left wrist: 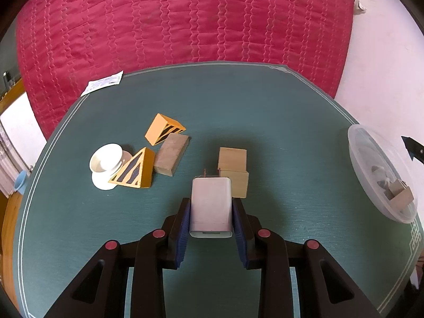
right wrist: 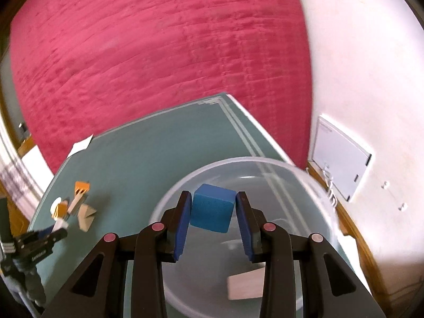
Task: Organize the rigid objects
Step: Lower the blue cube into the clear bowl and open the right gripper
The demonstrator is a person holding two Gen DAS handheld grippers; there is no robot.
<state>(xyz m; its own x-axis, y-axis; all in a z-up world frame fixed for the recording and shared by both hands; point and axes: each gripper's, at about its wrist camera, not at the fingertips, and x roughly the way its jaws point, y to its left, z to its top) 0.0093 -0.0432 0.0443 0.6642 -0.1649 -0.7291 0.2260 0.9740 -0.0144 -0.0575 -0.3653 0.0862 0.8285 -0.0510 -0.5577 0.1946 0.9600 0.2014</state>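
Observation:
My left gripper (left wrist: 211, 206) is shut on a white plug-in charger (left wrist: 211, 206), its prongs pointing away, held above the green table (left wrist: 291, 137). Just beyond it two plain wooden cubes (left wrist: 233, 171) sit stacked. To the left lie two orange striped wedges (left wrist: 136, 171), a grey-brown wooden block (left wrist: 171, 155) and a white spool-shaped piece (left wrist: 106, 163). My right gripper (right wrist: 213, 212) is shut on a blue cube (right wrist: 213, 212), hanging over a clear plastic tub (right wrist: 169, 201) that holds a pale wooden block (right wrist: 246, 286). The left gripper (right wrist: 57, 232) shows at the far left of the right wrist view.
The clear tub (left wrist: 355, 143) sits at the table's right edge with wooden pieces inside. A white paper slip (left wrist: 102, 84) lies at the far left corner. A red quilted bedspread (left wrist: 185, 21) lies beyond the table, and a white panel (right wrist: 339, 156) leans against the wall on the right.

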